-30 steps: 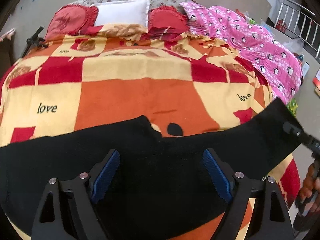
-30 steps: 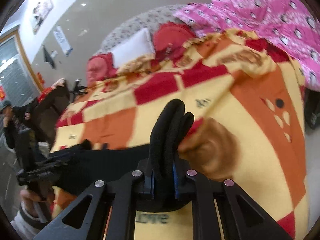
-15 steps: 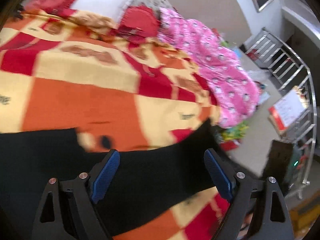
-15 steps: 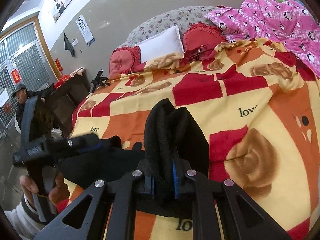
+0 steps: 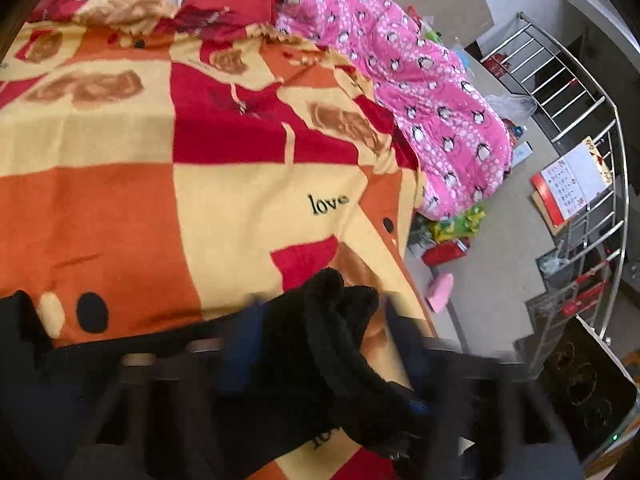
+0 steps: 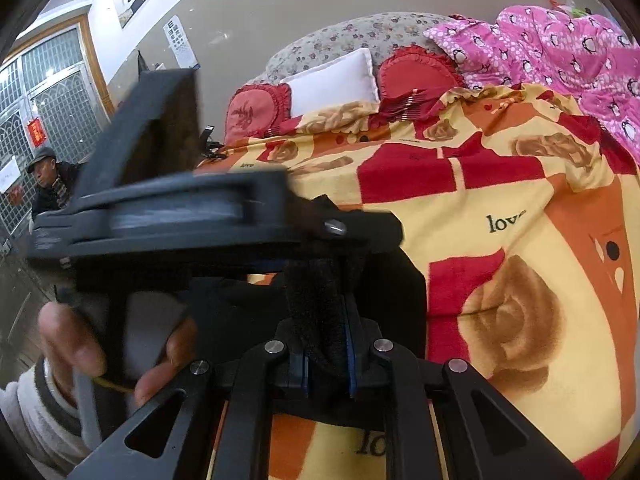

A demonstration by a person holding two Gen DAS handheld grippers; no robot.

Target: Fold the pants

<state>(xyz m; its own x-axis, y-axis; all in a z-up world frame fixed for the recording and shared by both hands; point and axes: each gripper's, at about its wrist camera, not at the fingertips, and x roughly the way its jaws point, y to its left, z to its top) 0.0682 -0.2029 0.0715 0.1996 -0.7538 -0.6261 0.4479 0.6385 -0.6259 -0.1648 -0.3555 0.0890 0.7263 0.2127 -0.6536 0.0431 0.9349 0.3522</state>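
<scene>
**Left claw closes in on the held pants end**

A second ago the left claw (image 5: 320, 368) hung wide apart over the pants (image 5: 332, 360) spread across the bed (image 5: 120, 208). Now it has swung over to the bunched end that the right claw (image 6: 327, 344) keeps clamped just above the blanket's near edge. Blur hides whether the left jaws have closed. Likely both ends are being brought together for a fold.

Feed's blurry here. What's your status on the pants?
Right gripper shut on black pants. Left gripper alongside, motion-blurred, jaws unclear. Pants bunched on the checked blanket. Nothing blocking.
</scene>
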